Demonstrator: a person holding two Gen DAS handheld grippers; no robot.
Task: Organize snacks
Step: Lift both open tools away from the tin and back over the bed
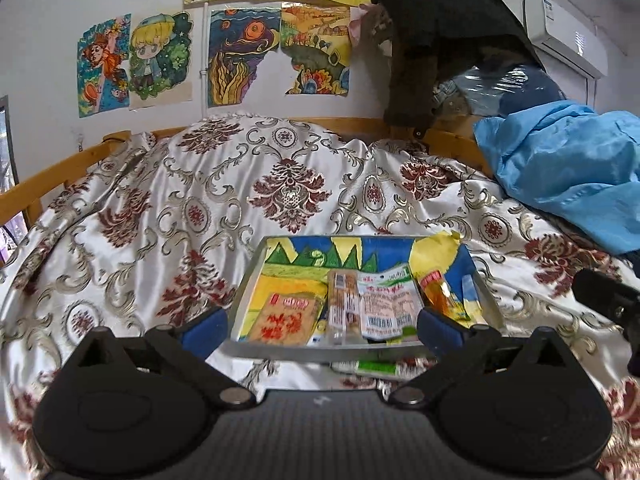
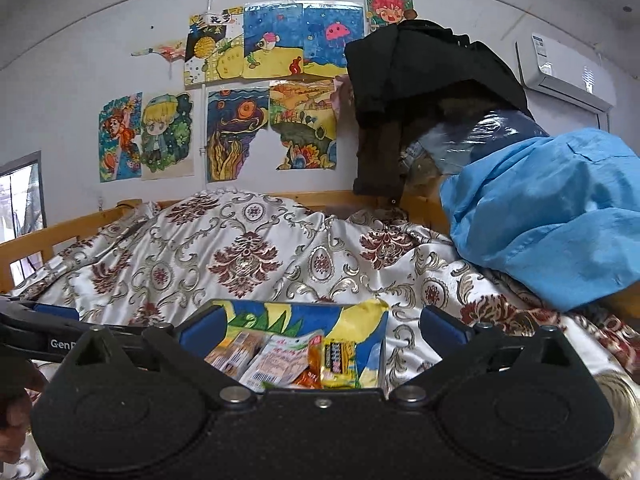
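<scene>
A shallow grey tray (image 1: 486,280) lined with a colourful drawing lies on the bed. In it lie a tan packet with red print (image 1: 286,318), a narrow clear-wrapped bar (image 1: 342,300), a white and green packet (image 1: 384,300) and an orange-yellow packet (image 1: 440,296). A green and white packet (image 1: 374,368) lies on the bedspread just in front of the tray. My left gripper (image 1: 322,328) is open and empty over the tray's near edge. My right gripper (image 2: 320,330) is open and empty above the same tray (image 2: 382,344), where the white packet (image 2: 280,362) and a yellow packet (image 2: 339,356) show.
The bed has a white satin cover with dark red motifs (image 1: 280,184) and a wooden frame (image 1: 52,172). A blue cloth (image 1: 568,168) and dark clothes (image 1: 432,40) are piled at the right. Drawings hang on the wall. The right gripper shows at the left wrist view's right edge (image 1: 608,300).
</scene>
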